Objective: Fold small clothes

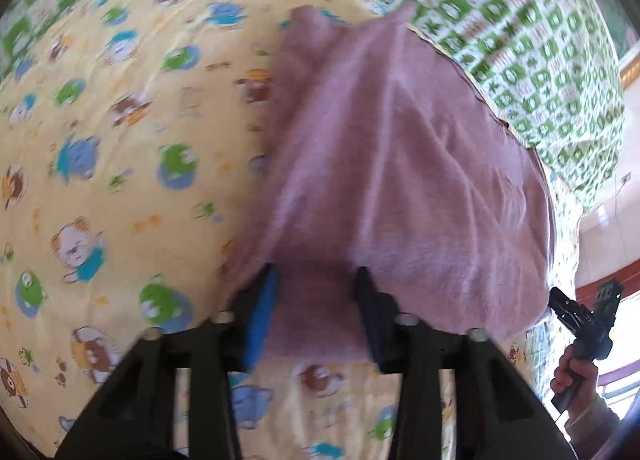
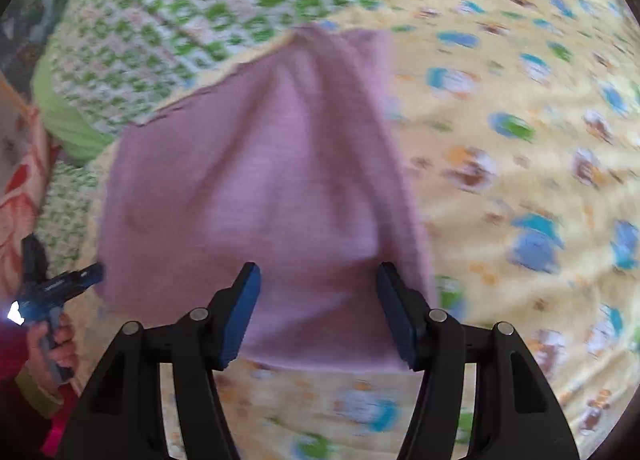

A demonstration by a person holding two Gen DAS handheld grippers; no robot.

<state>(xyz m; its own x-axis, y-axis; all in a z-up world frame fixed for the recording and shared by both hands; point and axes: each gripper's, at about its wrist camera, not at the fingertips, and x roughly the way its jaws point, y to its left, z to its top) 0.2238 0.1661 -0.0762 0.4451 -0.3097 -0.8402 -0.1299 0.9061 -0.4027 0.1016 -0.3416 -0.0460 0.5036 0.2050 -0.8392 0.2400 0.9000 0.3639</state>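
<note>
A small pink-mauve knitted garment (image 1: 384, 164) lies on a yellow cartoon-print sheet (image 1: 100, 148). It also shows in the right wrist view (image 2: 256, 180). My left gripper (image 1: 316, 276) is open, its fingers either side of the garment's near edge, which lies between them. My right gripper (image 2: 318, 272) is open too, wide apart over the other near edge of the garment. The right gripper, held in a hand, shows at the far right of the left wrist view (image 1: 580, 312); the left one shows at the far left of the right wrist view (image 2: 60, 284).
A green-and-white checked cover (image 1: 500, 20) lies beyond the garment, also in the right wrist view (image 2: 180, 20). The bed's edge and a pale floor (image 1: 600, 228) are at the right. A floral orange cloth (image 2: 20, 180) is at the left.
</note>
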